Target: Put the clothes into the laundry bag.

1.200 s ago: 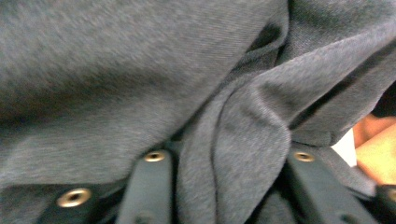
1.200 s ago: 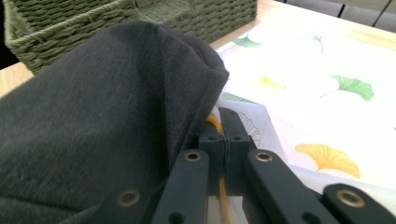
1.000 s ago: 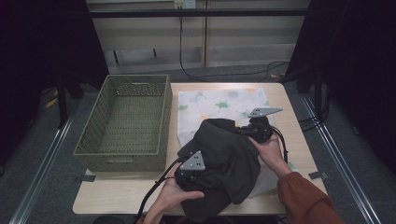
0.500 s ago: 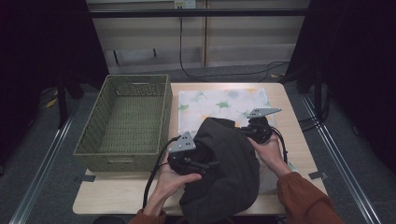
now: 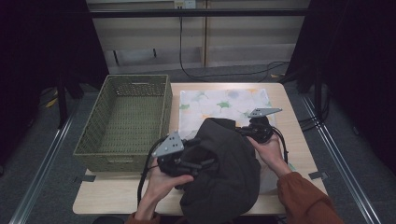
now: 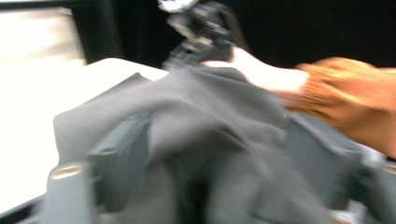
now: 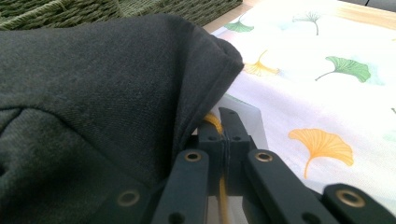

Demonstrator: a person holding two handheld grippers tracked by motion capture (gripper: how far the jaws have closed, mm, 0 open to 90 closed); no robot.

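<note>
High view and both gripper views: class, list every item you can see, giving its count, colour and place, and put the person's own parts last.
Dark garment: one, charcoal grey, bunched on the table's near middle, partly over the cloth.
Leaf-print cloth: one, white with green and yellow leaves, spread flat beyond the garment.
Woven basket: one, olive green, on the table's left side.
Table: one, light wood.
Left gripper: one, black, at the garment's left side.
Right gripper: one, black, jaws closed on the garment's edge.
Sleeve: one, orange, lower right.
</note>
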